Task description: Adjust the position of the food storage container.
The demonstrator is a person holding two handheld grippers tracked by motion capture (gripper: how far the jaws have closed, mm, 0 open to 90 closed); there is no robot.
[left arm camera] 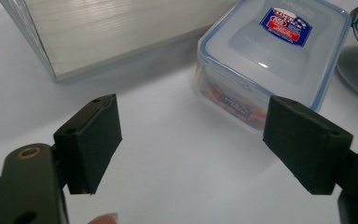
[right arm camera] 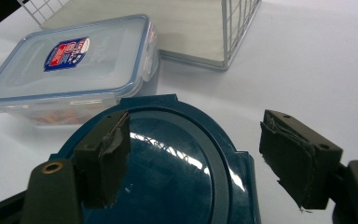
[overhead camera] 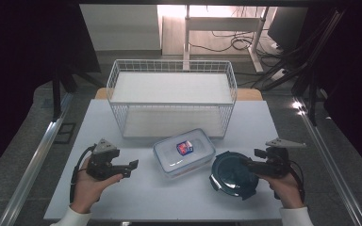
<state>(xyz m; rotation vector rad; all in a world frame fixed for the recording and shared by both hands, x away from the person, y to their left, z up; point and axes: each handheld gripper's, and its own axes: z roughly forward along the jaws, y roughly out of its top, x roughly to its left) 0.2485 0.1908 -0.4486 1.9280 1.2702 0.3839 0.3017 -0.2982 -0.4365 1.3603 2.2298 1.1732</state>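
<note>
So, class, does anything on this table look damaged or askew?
Yes: the right gripper has frayed, peeling pads. The clear container also sits turned at an angle to the wire basket.

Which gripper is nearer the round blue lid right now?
Right. The right gripper hangs over the round blue lid, jaws open; the left gripper sits beyond the clear container.

My high view looks forward and down from above my side of the white table (overhead camera: 136,197), far enough to take in the whole top. My left gripper view sits low and close, facing the clear rectangular plastic box with a blue-rimmed lid (left arm camera: 272,56). My right gripper view looks over the round dark teal container lid (right arm camera: 168,177) toward that same box. All three share it.
</note>
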